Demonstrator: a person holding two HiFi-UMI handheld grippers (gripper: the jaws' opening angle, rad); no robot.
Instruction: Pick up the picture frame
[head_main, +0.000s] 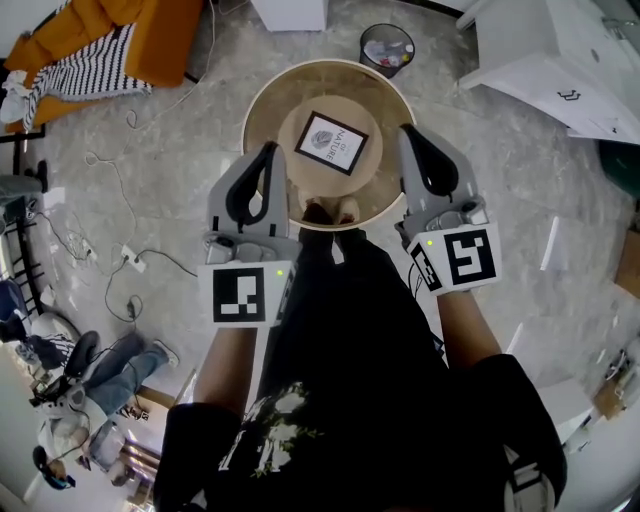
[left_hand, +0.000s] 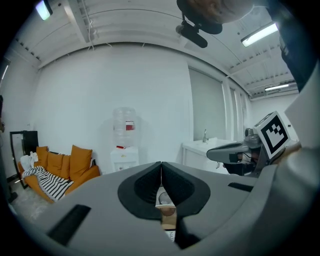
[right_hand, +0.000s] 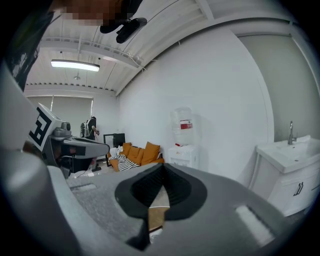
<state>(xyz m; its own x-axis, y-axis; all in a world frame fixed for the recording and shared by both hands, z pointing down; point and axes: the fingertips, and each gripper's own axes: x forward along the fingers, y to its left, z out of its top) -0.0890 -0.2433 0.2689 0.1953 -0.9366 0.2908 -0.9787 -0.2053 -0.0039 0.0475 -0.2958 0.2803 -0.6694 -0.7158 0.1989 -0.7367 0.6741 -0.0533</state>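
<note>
Frame: picture frame lies flat at mid round wooden surface, turned at a slant, between yr 2 grippers and ahead of both tips, touching neither.
L fingers: L gripper fingers pressed together, nothing held.
R fingers: R gripper same, closed tight, empty.
Hands: both point fwd, tipped slightly down, side by side, one over each side of the surface, forearms stretched out.

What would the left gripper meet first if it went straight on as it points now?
Likely nothing near: the left gripper points above the picture frame, toward the wall by the water dispenser; depth is unclear.
</note>
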